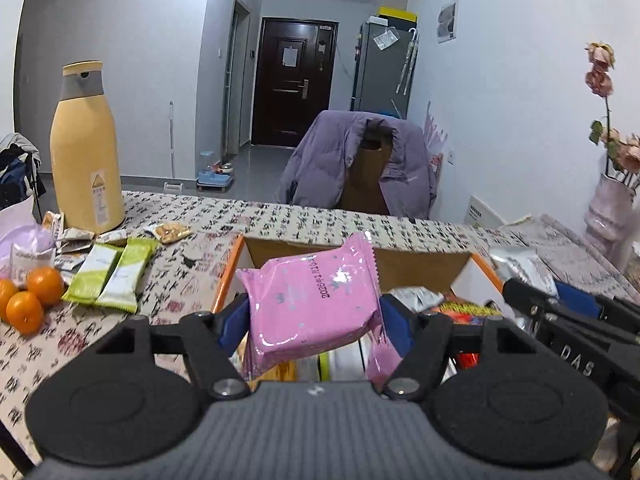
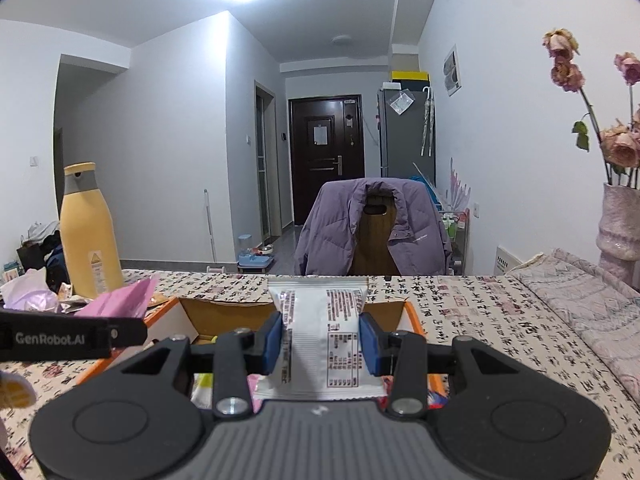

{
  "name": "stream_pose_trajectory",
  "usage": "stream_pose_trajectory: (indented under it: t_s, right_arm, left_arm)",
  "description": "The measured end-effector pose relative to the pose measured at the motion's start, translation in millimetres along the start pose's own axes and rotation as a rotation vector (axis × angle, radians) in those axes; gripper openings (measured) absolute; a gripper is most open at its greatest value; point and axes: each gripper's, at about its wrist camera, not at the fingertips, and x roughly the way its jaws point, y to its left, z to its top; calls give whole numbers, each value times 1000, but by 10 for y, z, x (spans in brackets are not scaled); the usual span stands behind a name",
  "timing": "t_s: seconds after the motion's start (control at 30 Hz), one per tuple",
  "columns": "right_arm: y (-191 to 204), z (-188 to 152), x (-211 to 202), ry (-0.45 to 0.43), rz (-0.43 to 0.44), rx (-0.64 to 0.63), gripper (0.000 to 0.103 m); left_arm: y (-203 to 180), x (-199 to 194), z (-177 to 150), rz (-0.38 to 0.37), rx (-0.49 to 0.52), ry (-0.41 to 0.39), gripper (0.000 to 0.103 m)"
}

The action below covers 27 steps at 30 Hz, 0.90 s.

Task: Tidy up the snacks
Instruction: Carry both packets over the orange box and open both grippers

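in the left wrist view, the left gripper (image 1: 314, 318) has its blue pads (image 1: 232, 322) pressed on both sides of a glossy pink plastic snack packet (image 1: 312, 300), which tilts up above an open cardboard box with orange edges (image 1: 228, 276). the box already holds a jumble of wrapped snacks, among them a silver pouch and a red wrapper. to the left, on the calligraphy-print tablecloth (image 1: 280, 220), lie two green-and-white snack bars (image 1: 112, 278), several small loose sachets, three oranges (image 1: 28, 296) and a tall cream-yellow flask with a grey collar (image 1: 86, 148). the black arm of the right gripper (image 1: 568, 308) reaches in from the right edge. in the right wrist view, the right gripper (image 2: 322, 344) is clamped tight on a white rectangular snack packet with small printed text (image 2: 320, 336), held upright over the same box (image 2: 416, 320). the pink packet (image 2: 120, 300) shows at the left, near the flask (image 2: 90, 228), with the left gripper's arm beside it. a pale pink vase of dried roses (image 2: 618, 224) stands at the far right. the risk, as a judgement: both packets hang over one small box with the two tools close together, so they could knock into each other, and the slippery, tilted pink packet could slide from its grip and land outside the box.
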Motion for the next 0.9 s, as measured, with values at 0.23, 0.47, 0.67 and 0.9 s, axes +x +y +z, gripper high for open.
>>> stream_pose_trajectory:
  t_s: [0.23,0.47,0.67,0.9]
  right_arm:
    - [60,-49,430,23,-9,0,40]
    - [4,-210,592,47,-19,15,40]
    - [9,-254,636,56,-11,12,40]
    - [11,-279,701,91,-12,2,43]
  left_arm:
    - [36,375,90,41,8,-71,70]
    - [140,633,-79,46,-25,-63,70]
    - [249,749,-178,10,-26,-51,70]
    - [208,807,-252,-19,14,-40,75]
